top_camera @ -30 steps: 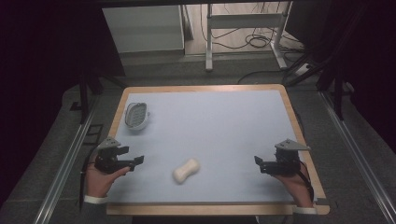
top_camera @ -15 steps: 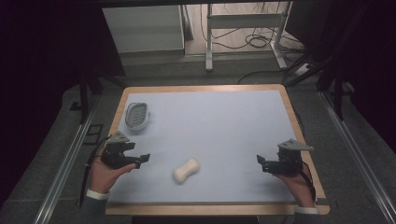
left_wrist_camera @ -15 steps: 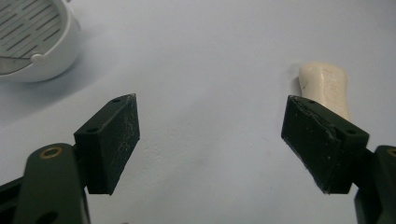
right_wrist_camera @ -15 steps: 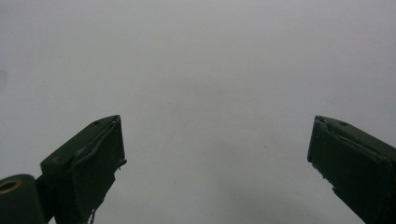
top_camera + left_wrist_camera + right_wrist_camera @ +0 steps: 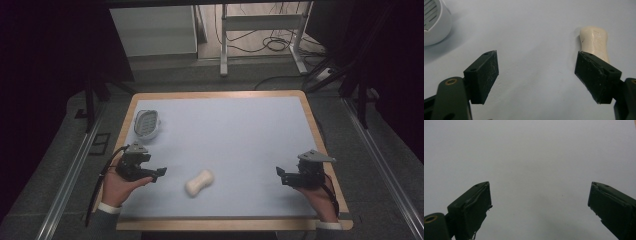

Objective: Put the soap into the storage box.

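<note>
A cream, waisted bar of soap (image 5: 199, 182) lies on the pale blue table top, near the front and left of centre. My left gripper (image 5: 161, 172) hovers just left of it, open, with nothing between its jaws. Along those jaws the soap (image 5: 595, 43) shows beyond the right jaw, partly behind it. A white slotted soap dish (image 5: 147, 123) stands at the table's far left; its edge (image 5: 434, 22) fills the top left corner of the left gripper view. My right gripper (image 5: 279, 175) is open at the front right, over the bare table surface (image 5: 534, 157).
The table (image 5: 220, 96) has a wooden rim all round. Metal rails (image 5: 70, 180) run along both sides. Beyond the far edge stand a white cabinet (image 5: 155, 30) and a metal frame (image 5: 260, 35) with cables on the floor.
My left gripper has moved right and forward, closer to the soap. The right gripper has shifted slightly toward the front. The soap and dish have not moved.
</note>
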